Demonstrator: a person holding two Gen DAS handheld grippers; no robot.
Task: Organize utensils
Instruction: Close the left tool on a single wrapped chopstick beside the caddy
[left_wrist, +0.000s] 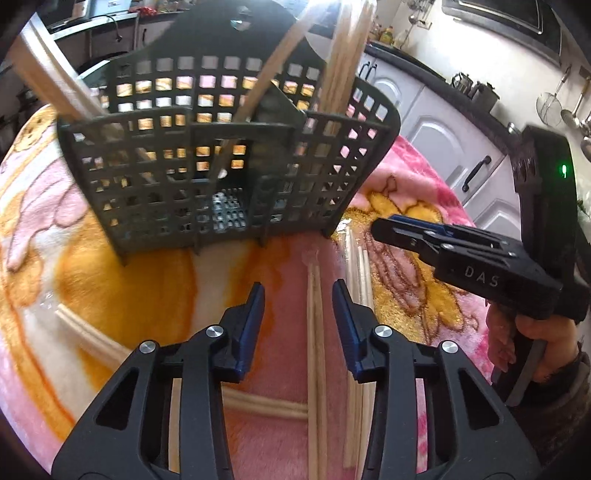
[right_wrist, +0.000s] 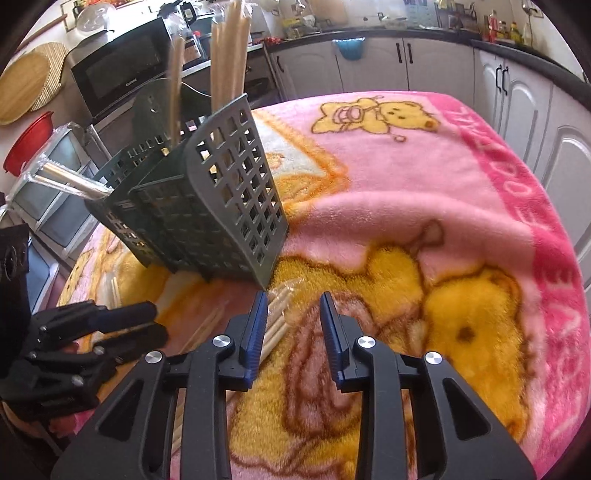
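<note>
A dark grey lattice utensil basket (left_wrist: 225, 173) stands on the pink blanket, with several wooden chopsticks (left_wrist: 343, 55) upright in it. It also shows in the right wrist view (right_wrist: 218, 199). My left gripper (left_wrist: 298, 295) is open and empty, low over a loose pair of chopsticks (left_wrist: 315, 332) lying between its fingers' line. More chopsticks (left_wrist: 356, 266) lie to the right. My right gripper (right_wrist: 293, 306) is open and empty, just right of a chopstick bundle (right_wrist: 275, 325) in clear wrap. It shows from the side in the left wrist view (left_wrist: 384, 225).
The table is covered by a pink and orange bear-print blanket (right_wrist: 424, 184). Another chopstick pair (left_wrist: 85, 332) lies at the left. Grey kitchen cabinets (left_wrist: 443, 133) and a microwave (right_wrist: 118, 74) stand beyond the table edge.
</note>
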